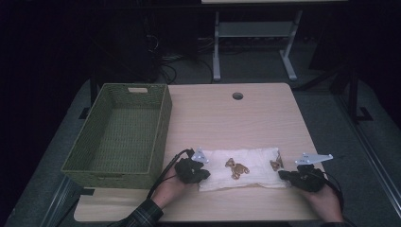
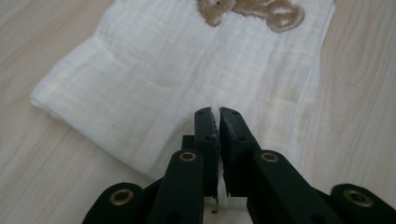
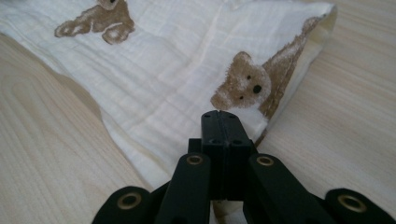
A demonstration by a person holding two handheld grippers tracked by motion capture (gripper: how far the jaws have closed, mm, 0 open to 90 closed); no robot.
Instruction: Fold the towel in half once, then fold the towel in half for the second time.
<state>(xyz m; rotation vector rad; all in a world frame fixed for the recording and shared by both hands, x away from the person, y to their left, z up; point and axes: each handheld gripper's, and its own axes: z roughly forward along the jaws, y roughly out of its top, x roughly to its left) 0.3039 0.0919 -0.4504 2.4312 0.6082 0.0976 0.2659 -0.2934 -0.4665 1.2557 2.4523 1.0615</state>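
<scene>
A folded white cloth printed with brown teddy bears lies flat near the table's front edge. My left gripper sits at the cloth's left end. In the left gripper view its jaws stand a sliver apart with a white fold of the cloth pinched between them. My right gripper is at the cloth's right end. In the right gripper view its jaws are pressed together on the near corner of the cloth, just below a bear's face.
A green woven basket stands empty on the table's left side, close to the left hand. The wooden table has a round cable hole near its far edge. Beyond it stands a white-legged desk.
</scene>
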